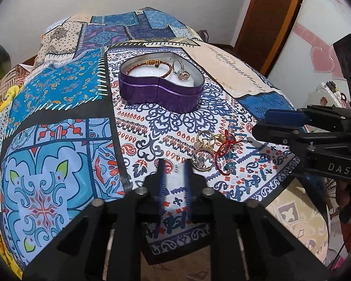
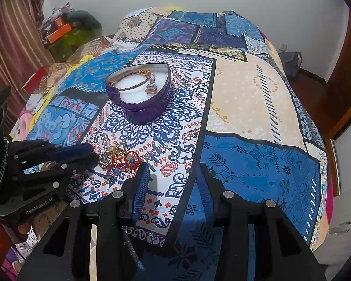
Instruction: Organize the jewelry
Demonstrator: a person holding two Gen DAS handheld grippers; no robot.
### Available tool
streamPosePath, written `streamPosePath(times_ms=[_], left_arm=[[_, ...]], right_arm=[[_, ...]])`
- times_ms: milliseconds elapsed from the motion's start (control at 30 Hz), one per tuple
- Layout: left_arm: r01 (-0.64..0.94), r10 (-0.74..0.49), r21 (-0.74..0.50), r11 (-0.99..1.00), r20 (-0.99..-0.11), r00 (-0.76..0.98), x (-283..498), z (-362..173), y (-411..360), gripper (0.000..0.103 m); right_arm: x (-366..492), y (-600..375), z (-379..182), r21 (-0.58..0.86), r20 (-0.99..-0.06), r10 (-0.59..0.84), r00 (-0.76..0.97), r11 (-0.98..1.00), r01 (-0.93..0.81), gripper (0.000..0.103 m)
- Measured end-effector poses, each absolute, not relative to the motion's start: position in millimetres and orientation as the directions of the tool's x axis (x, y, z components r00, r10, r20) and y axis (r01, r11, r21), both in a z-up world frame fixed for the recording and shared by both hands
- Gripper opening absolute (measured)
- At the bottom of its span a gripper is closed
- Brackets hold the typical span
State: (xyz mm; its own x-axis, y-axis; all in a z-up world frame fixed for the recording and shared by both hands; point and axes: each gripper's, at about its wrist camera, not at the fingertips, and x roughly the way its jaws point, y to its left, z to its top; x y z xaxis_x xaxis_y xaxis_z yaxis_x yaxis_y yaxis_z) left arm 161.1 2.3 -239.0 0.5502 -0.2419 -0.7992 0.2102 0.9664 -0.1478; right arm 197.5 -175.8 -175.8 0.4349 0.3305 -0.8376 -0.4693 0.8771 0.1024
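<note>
Purple heart tin [image 1: 161,89] sat open on our quilt [image 1: 58,121]. Left gripper [image 1: 174,166] pinched a small silver ring [image 1: 176,158]; right gripper [image 2: 173,175] jaws apart, empty.

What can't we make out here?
- Left wrist view: whether the left gripper presses the small silver ring; too small.
- Right wrist view: that ring, hidden behind the left gripper.
- Both views: jewelry pile overlaps, count unclear.
- Left wrist view: near wall of the heart tin hides part of the bracelet.

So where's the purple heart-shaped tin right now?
The purple heart-shaped tin sits open mid-bedspread in both views, beyond the loose jewelry pile.
</note>
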Motion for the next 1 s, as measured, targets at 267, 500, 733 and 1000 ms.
streamPosePath(times_ms=[267,500,733,1000], left_arm=[[0.195,-0.226,-0.138,0.971,-0.793,0.566,159.4,-233.7,-4.7,0.0],[0.171,-0.226,-0.152,0.974,-0.745,0.628,150.5,-204.0,3.0,0.0],[0.157,-0.223,-0.159,0.975,-0.702,0.676,140.1,-181.3,13.5,0.0],[0.191,-0.206,-0.114,0.975,-0.785,0.584,145.8,-208.0,9.2,0.01]], right_arm=[[196.0,-176.4,-174.0,0.114,-0.835,0.338,0.433,0.877,-0.466,0.038],[190.4,-171.5,-166.0,0.103,-0.824,0.347,0.447,0.869,-0.483,0.038],[183.8,-160.0,-163.9,0.115,-0.822,0.367,0.435,0.856,-0.504,0.038],[181.0,-147.8,-164.4,0.11,-0.822,0.374,0.429,0.844,-0.524,0.038]])
